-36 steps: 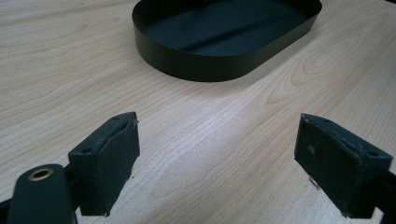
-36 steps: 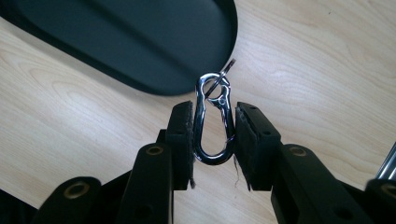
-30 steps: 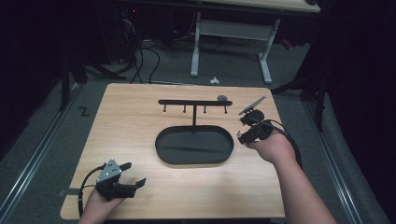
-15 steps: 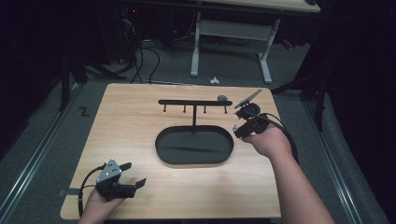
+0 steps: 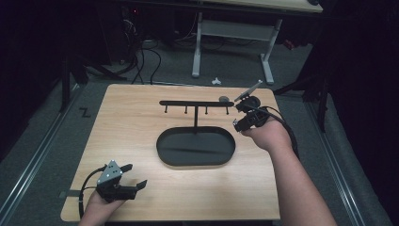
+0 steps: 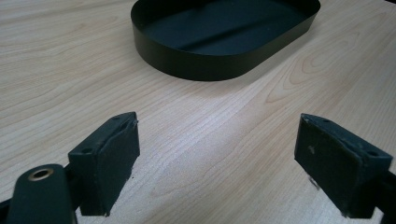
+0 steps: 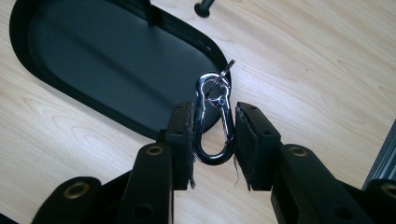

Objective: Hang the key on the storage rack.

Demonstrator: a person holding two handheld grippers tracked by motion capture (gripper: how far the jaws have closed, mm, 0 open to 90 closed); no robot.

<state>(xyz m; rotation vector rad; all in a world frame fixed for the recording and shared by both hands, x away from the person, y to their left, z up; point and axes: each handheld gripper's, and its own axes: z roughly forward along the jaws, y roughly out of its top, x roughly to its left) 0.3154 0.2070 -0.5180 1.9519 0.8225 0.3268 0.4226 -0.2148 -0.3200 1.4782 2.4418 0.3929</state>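
Right claw view, item one: snap hook [image 7: 214, 119], bright metal, stood between the pads of my right claw [image 7: 214, 135]. The left pad touched its side; a thin gap showed at the right pad, yet the hook hung clear of the wood, so I judged it clamped. Its smaller ring end pointed away from me, over the near rim of the tray [image 7: 70, 81].

High view, item two: stand with a crossbar [image 5: 195, 103], black, four small pegs hanging under the bar, post rising from the oval tray [image 5: 162, 151]. All four pegs bare. My right claw [image 5: 244, 117] sat just beside the right end of the bar, near the last peg.

Item three: small grey object [image 5: 225, 99] near that end of the bar; too small to identify.

Left claw view, item four: my left claw [image 6: 217, 163], jaws wide apart, nothing between them, low over the worktop [image 6: 224, 116] at the near left corner, well apart from the tray [image 6: 219, 70].

Status, by my reckoning: pickup done, carry to the bar mostly done. Left to do: loop the hook over a peg, let go, and check that it hangs.
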